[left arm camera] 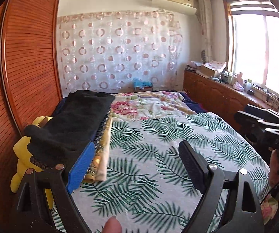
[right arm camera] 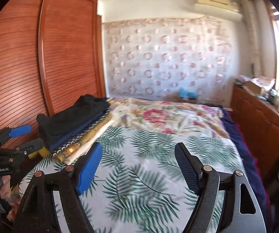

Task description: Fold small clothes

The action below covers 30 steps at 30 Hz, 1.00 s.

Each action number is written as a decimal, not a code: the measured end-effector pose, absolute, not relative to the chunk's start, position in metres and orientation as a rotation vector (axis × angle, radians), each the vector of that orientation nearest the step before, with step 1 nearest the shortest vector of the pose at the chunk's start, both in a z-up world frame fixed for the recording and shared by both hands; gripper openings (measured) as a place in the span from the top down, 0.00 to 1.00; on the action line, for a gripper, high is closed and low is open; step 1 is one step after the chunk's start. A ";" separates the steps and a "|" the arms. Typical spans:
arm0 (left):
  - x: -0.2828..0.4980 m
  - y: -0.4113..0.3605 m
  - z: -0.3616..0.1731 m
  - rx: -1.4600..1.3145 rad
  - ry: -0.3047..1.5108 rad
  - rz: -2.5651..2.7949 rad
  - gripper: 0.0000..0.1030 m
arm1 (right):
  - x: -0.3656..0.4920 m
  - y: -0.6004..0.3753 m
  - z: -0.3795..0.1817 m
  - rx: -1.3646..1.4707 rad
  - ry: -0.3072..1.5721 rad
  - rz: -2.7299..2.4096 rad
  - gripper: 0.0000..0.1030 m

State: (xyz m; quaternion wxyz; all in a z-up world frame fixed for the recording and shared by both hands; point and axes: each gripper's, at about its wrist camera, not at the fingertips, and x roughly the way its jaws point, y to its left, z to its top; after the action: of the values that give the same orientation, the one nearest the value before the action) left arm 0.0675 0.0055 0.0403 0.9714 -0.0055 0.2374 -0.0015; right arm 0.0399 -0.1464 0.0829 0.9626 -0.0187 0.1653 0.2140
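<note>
Though near clothes stack [right arm camera: 75,124], claws empty, agape.

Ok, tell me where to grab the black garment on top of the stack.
Probably best to take the black garment at its near end, which hangs past the folded stack toward the camera. Come from the leaf-print sheet side: that edge is exposed, while the wardrobe crowds the far side.
</note>
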 end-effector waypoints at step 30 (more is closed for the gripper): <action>0.047 -0.023 0.060 -0.019 0.435 -0.010 0.14 | -0.045 -0.162 0.089 0.029 0.286 0.316 0.24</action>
State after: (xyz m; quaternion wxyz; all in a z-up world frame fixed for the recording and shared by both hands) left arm 0.0472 -0.0225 0.0603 0.9764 -0.0095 0.2159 -0.0051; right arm -0.0449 -0.1617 0.0889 0.9772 0.0146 0.1421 0.1569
